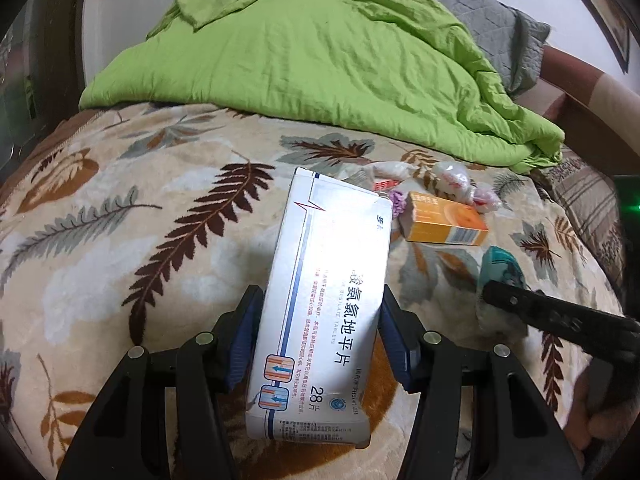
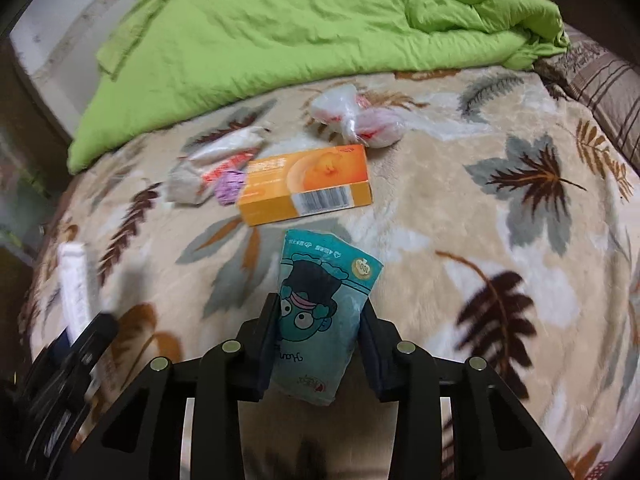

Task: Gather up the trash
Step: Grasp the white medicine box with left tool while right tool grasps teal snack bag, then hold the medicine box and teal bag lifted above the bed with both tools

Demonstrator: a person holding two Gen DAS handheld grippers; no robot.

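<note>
My left gripper (image 1: 318, 300) is shut on a white medicine box (image 1: 320, 300) with blue stripes and holds it above the leaf-patterned blanket (image 1: 120, 240). My right gripper (image 2: 318, 312) is shut on a teal cartoon tissue packet (image 2: 320, 312). The right gripper also shows at the right of the left wrist view (image 1: 492, 294), and the white box at the left of the right wrist view (image 2: 74, 280). An orange box (image 2: 308, 184), a purple scrap (image 2: 228, 186) and crumpled white-and-red wrappers (image 2: 352, 116) lie on the bed ahead; they also show in the left wrist view (image 1: 444, 220).
A bunched green quilt (image 1: 320, 60) covers the far part of the bed. A grey pillow (image 1: 492, 16) lies behind it. A striped cushion (image 2: 608, 92) sits at the right edge. Another white-and-red wrapper (image 2: 216, 160) lies left of the orange box.
</note>
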